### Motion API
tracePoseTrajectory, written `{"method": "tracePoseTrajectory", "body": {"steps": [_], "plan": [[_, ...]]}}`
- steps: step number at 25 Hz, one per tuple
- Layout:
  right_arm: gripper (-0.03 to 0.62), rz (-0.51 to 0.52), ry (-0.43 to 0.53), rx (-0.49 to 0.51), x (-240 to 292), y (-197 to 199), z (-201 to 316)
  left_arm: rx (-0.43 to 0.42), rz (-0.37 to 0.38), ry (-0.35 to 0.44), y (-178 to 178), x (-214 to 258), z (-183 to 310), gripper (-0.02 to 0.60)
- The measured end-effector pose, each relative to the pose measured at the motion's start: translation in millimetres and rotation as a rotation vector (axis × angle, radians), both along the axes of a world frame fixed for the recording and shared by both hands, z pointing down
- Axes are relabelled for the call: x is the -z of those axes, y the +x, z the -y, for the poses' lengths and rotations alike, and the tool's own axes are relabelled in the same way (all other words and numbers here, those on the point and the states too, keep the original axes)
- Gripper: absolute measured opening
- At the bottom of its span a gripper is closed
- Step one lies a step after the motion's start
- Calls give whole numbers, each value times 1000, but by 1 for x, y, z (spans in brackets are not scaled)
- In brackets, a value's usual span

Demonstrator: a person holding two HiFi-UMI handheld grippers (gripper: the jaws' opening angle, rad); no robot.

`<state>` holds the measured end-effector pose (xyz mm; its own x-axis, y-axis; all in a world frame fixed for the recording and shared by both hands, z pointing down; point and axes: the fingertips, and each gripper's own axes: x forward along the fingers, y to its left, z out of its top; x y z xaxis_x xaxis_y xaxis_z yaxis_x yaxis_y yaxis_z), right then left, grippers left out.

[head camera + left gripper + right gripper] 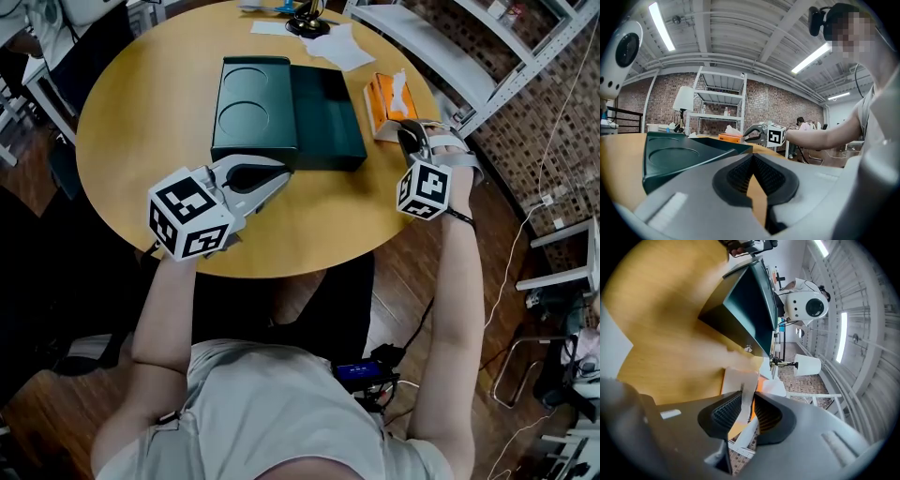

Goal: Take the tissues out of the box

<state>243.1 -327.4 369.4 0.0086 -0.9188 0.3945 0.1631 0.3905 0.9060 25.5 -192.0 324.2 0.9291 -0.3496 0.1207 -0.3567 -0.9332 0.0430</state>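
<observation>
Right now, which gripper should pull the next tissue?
Right: the right gripper is at the box, a tissue between its open jaws; the left gripper sits by the tray, away from it.

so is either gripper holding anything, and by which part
Nothing is gripped. The right gripper has the tissue sticking out of the box between its jaws, which stand apart, not pinching. The left gripper is shut, empty.

One overhead, two low across table (131, 122)

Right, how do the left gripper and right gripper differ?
The left gripper has jaws together, empty; the right gripper has jaws apart with a tissue between. The left gripper sits beside the green tray; the right gripper is at the orange tissue box. Both carry a marker cube.
</observation>
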Motion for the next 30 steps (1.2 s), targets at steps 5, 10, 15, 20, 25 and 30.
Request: {"method": "tracePoseTrajectory", "body": {"steps": [5, 10, 15, 20, 25, 30], "plan": [[176, 99, -3, -32, 10, 4, -4, 0, -3, -1, 0, -3, 1, 0], [149, 636, 35, 97, 84, -47, -35, 0, 2, 0, -1, -1, 0, 0], [3, 1290, -476, 445, 115, -151, -106, -3, -1, -2, 2, 0, 0, 0], [3, 1524, -831, 578, 87, -198, -142, -1, 1, -2, 0, -2, -1, 0], [3, 1575, -923, 651, 68, -202, -146, -2, 3, -4, 2, 1, -2, 0], [3, 1508, -969, 666, 52, -208, -150, -1, 0, -3, 3, 1, 1, 0]]}}
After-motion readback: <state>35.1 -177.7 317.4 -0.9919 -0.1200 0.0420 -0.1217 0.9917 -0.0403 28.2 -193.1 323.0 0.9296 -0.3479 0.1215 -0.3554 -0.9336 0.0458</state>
